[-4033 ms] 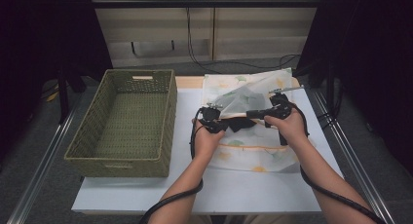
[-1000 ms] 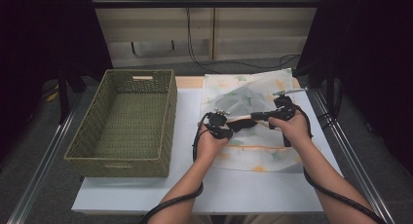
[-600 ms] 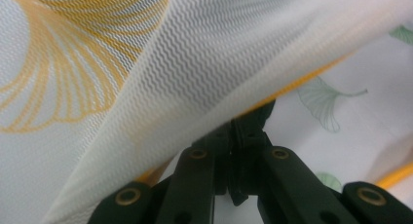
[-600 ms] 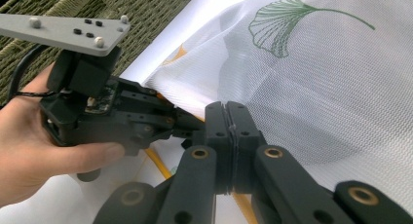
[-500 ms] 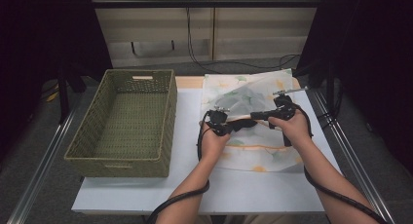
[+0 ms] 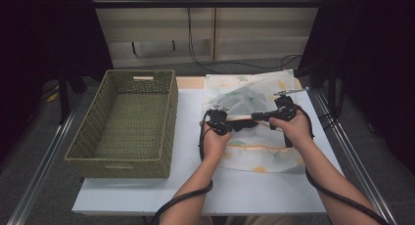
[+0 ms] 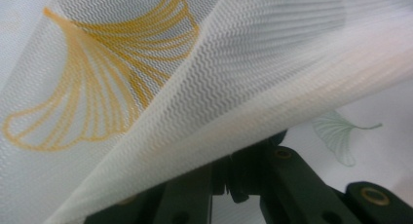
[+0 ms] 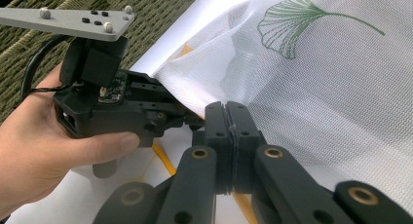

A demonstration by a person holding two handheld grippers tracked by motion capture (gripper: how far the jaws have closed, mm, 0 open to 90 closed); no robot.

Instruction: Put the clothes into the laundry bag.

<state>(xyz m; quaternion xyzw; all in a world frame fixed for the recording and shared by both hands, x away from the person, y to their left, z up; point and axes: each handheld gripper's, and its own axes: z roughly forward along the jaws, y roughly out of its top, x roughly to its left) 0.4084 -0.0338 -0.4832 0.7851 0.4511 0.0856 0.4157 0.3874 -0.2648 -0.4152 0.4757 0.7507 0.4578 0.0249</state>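
Left of cloth (image 6: 249, 100), woven basket (image 6: 125, 120), nothing inside.

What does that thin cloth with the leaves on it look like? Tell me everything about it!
The cloth is thin white mesh, a bit see-through, printed with fan-shaped leaves in orange and green and an orange stripe. It lies on the white table, right of the woven basket. Its near part rests flat; the far part is lifted and folded over. The left tool and right tool both pinch the raised fold, jaws shut on it.
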